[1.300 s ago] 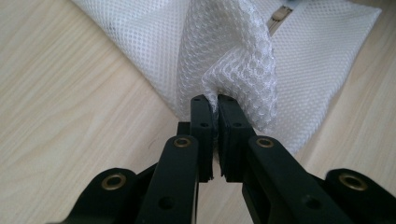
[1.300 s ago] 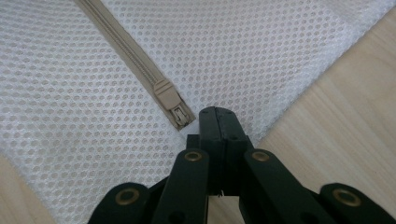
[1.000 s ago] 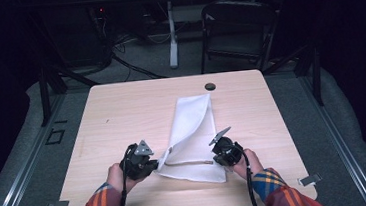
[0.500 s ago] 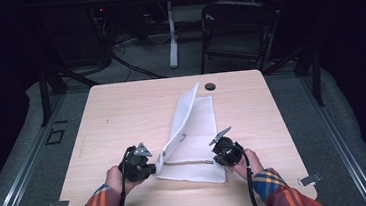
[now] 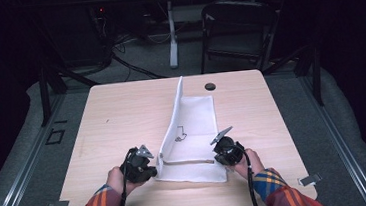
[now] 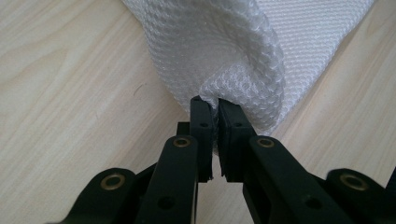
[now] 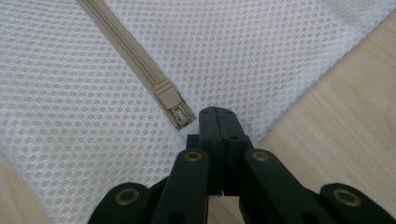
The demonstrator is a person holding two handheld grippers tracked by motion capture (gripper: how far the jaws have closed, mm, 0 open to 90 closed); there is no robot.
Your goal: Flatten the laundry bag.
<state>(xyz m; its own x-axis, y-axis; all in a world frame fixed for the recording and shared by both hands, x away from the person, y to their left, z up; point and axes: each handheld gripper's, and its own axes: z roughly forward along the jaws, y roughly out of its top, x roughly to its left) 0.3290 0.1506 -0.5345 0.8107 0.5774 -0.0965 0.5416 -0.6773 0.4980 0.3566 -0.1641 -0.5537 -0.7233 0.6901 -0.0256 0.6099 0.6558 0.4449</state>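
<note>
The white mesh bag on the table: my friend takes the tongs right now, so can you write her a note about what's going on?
Left tongs: shut on a bunched fold at the near left edge of the white mesh bag.
Right tongs: shut on the bag's near right edge, right beside the beige zipper pull.
Where things are: the bag lies in the middle of the wooden table; its left side stands up like a wall, the rest lies flat. The zipper runs across the near end.
Done: both near corners are gripped.
Left: probably laying the raised side over or flat, and letting go.
</note>
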